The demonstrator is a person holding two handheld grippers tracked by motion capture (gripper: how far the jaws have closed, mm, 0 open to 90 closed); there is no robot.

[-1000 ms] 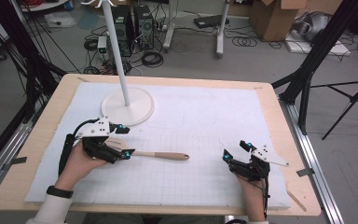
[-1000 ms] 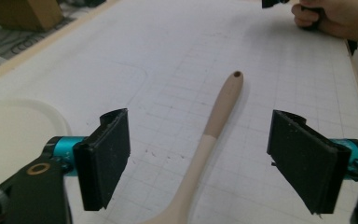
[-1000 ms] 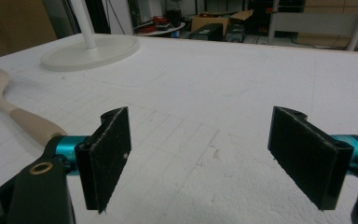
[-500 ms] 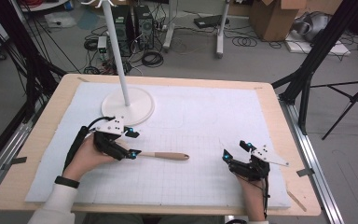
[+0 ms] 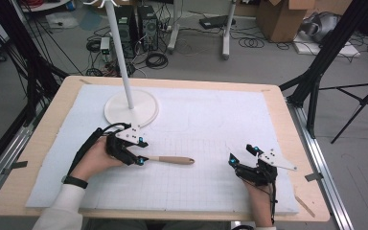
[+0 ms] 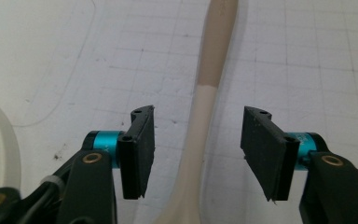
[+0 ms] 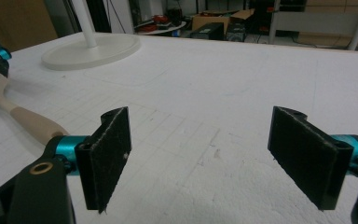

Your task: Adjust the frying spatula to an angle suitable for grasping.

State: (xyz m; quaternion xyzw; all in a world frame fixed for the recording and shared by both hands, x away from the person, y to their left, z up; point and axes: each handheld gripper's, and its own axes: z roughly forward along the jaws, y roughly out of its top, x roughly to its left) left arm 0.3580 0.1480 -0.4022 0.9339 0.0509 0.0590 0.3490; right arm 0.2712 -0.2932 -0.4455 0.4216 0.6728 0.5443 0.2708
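1. Where the person's forearms come in at the near edge of the pale wooden tabletop (image 5: 43,143), we see the left tongs (image 5: 141,152) and the right tongs (image 5: 242,155), both low over the white gridded foam mat (image 5: 206,124) that covers it.
2. We find the right tongs (image 7: 198,158) with their black padded jaws wide apart, nothing between them but bare mat.
3. The left tongs (image 6: 196,154) have just been closing; the jaws stand apart on either side of the spatula's pale neck, and neither pad touches it.
4. The slim spatula with a cream neck and tan wooden handle (image 5: 170,160) lies flat on the mat, left of the middle; its handle points toward the right tongs, well apart from them. In the left gripper view the spatula (image 6: 214,60) runs away from the camera between the jaws.
5. Farther back, near the left tongs, stands the white round-based stand with an upright pole (image 5: 130,106).
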